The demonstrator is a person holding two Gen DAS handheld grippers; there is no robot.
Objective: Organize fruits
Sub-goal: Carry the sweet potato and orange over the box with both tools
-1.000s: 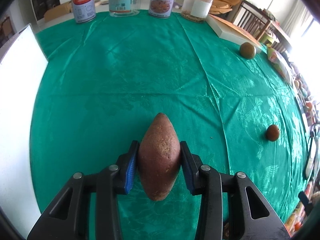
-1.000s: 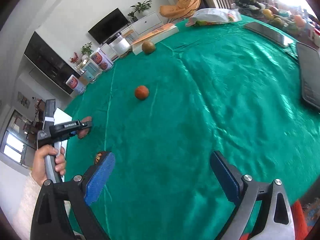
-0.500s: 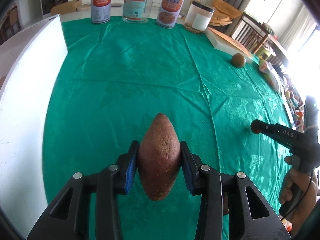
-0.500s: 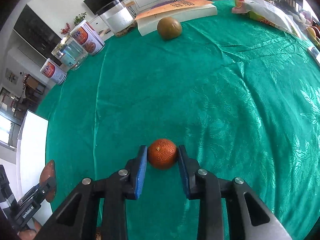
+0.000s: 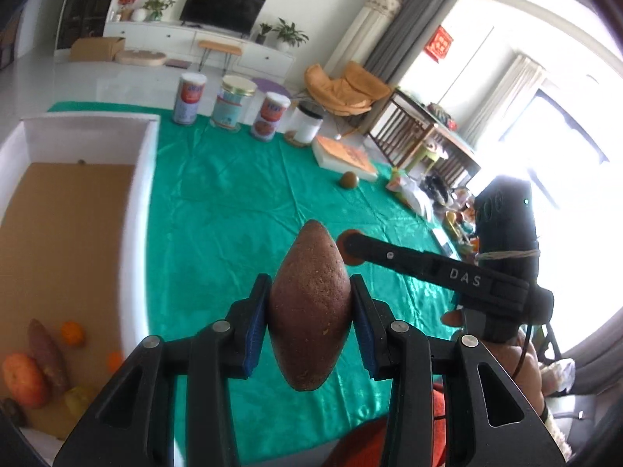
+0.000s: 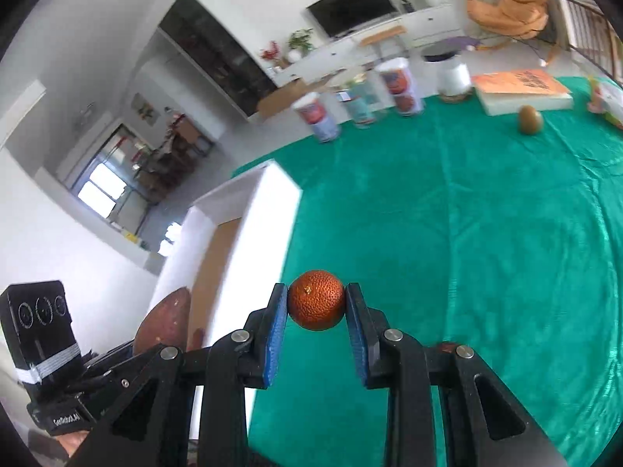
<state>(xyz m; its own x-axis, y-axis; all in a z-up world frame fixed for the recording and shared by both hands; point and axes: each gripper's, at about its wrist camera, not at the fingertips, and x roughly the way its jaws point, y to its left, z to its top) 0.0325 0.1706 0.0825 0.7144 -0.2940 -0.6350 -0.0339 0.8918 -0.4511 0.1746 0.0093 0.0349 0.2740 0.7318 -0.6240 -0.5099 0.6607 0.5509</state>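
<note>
1. Sweet potato (image 5: 309, 307) sits clamped between the blue pads (image 5: 255, 330) of the left gripper (image 5: 309, 325), its pointed end toward twelve o'clock, raised above the green cloth of the desk (image 5: 233, 202).
2. The right gripper (image 6: 316, 321) is closed on a small orange (image 6: 316, 305); its pads (image 6: 274, 330) press both sides of the fruit, which hangs clear of the cloth.
3. In the left wrist view the right gripper reaches in from three o'clock, its tip just beside the sweet potato's upper end, the orange showing only as a rim behind it.
4. A white-walled box (image 5: 146, 214) with a brown floor lies at nine o'clock in that view. At its seven o'clock corner rest another sweet potato (image 5: 46, 354), two small oranges (image 5: 73, 334) and a larger orange-red fruit (image 5: 23, 379).
5. A brown-green fruit (image 5: 349, 180) stands alone on the cloth at one o'clock, just beside a book (image 5: 344, 155).
6. Three labelled tins (image 5: 189, 98) and a white jar (image 5: 307, 123) line the far edge of the desk at twelve o'clock.
7. A person's hand (image 5: 527, 369) grips the right handle at four o'clock.
</note>
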